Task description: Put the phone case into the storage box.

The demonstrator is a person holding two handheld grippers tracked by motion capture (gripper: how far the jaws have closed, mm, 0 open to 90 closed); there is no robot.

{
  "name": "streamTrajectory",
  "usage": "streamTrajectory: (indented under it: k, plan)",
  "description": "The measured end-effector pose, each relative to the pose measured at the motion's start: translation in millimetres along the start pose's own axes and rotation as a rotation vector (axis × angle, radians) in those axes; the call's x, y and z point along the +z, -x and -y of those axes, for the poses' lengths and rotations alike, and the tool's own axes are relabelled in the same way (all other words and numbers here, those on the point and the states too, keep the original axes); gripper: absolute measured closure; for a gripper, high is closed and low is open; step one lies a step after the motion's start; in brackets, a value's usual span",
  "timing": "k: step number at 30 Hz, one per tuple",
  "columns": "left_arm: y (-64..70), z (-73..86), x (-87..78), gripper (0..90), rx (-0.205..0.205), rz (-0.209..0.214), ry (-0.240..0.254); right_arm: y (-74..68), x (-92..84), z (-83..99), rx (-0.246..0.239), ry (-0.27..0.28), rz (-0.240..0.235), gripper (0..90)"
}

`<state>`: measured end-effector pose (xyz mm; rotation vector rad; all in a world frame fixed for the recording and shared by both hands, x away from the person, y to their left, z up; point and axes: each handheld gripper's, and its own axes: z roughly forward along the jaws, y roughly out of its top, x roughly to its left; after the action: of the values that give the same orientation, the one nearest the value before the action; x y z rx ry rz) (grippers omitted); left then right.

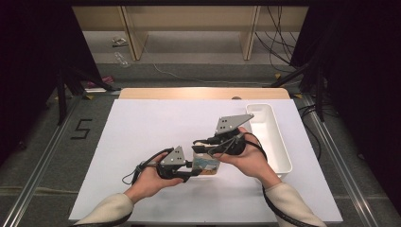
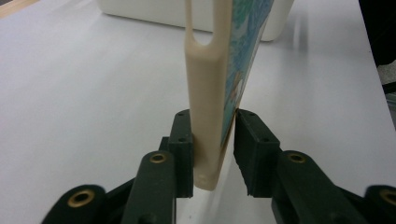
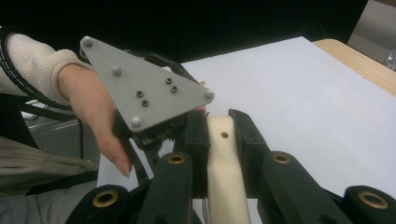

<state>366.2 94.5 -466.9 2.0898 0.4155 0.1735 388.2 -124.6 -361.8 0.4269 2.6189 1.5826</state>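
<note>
We hold a flat cream plastic fan (image 1: 206, 163) w/ a printed blue-green face upright just above the white desk (image 1: 142, 137), left gripper (image 2: 214, 154) w/ jaws round its lower edge, right gripper (image 3: 219, 135) pinching its cream handle, white tray (image 1: 276, 137) nearby.

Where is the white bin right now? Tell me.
In the high view, the white bin lies lengthwise along the right edge of the table. It is just right of the person's right hand, and the fan is farther left.
</note>
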Motion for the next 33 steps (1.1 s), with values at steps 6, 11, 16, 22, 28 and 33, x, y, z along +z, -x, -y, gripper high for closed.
streamTrajectory:
  k: [6, 11, 16, 22, 28, 33]
  plan:
    - [-0.9, -0.5, -2.4, 77.7, -0.005, -0.002, 0.001, 0.0, 0.2, 0.1, -0.001, 0.006, -0.009, 79.0]
    - [-0.2, -1.5, -3.0, 79.1, -0.005, -0.004, -0.002, 1.0, -1.2, 0.2, 0.001, 0.013, -0.012, 78.6]
    - [-0.5, -1.0, -3.0, 79.2, -0.008, -0.001, -0.004, 1.0, -0.5, 0.7, 0.001, 0.012, -0.015, 78.5]
    - [-1.0, -1.5, -3.6, 79.3, -0.01, 0.003, -0.003, 0.9, -0.9, 0.3, -0.01, 0.017, -0.012, 77.7]
    - [-1.5, -2.9, -5.7, 79.5, -0.01, 0.001, 0.005, 1.1, -1.8, 0.3, -0.022, 0.03, 0.002, 69.4]
    - [-2.3, -3.3, -7.3, 79.5, -0.024, -0.006, 0.007, 3.3, -1.8, 0.6, -0.02, 0.091, 0.048, 37.0]
